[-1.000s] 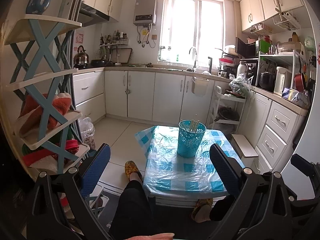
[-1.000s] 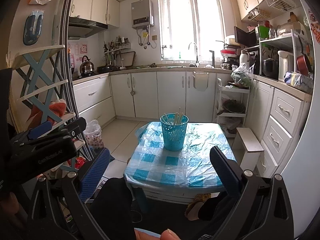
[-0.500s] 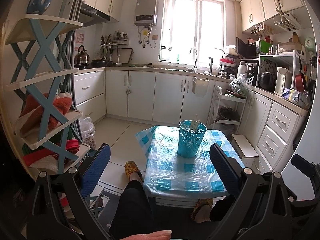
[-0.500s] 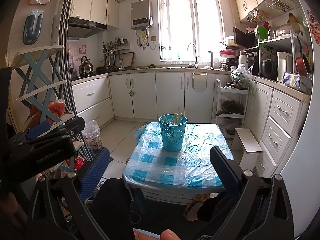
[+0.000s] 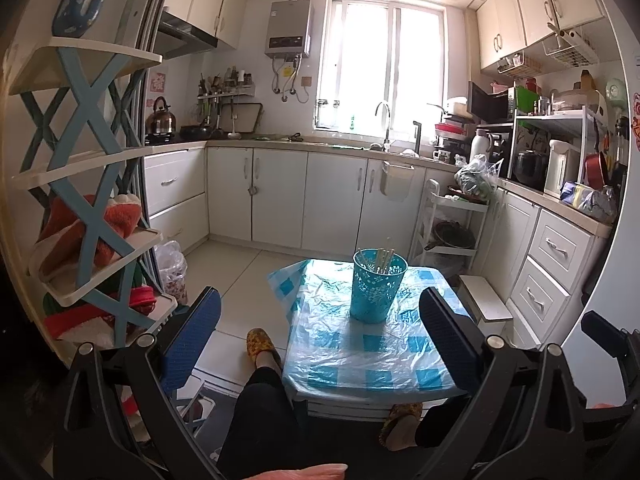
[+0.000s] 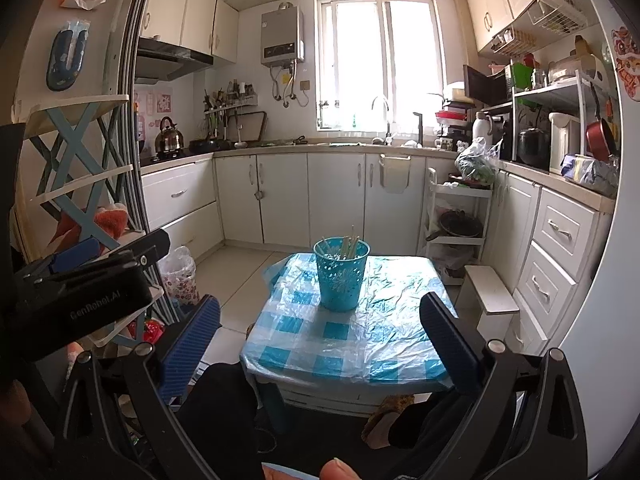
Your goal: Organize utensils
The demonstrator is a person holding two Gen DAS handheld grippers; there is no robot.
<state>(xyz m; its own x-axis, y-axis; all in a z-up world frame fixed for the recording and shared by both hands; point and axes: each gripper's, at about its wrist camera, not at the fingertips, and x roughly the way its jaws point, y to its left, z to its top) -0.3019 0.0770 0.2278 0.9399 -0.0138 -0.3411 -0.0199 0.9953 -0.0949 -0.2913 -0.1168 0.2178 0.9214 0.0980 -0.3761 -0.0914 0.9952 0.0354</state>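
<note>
A teal perforated holder (image 5: 378, 290) with several pale chopsticks (image 5: 382, 258) upright in it stands on a low table with a blue-checked plastic cloth (image 5: 372, 352). It also shows in the right wrist view (image 6: 341, 274). My left gripper (image 5: 318, 332) is open and empty, held back from the table's near edge, above the person's legs. My right gripper (image 6: 320, 340) is open and empty, also short of the table. The left gripper's body (image 6: 80, 292) shows at the left of the right wrist view.
A blue-and-cream shelf rack (image 5: 88, 184) with red cloths stands close on the left. White cabinets (image 5: 332, 200) line the back and right walls. A white step stool (image 5: 484, 300) sits right of the table. The person's slippered feet (image 5: 260, 348) rest by the table.
Both grippers stay open and nearly still. The right view has drifted slightly, so the holder sits a little further left in it.
</note>
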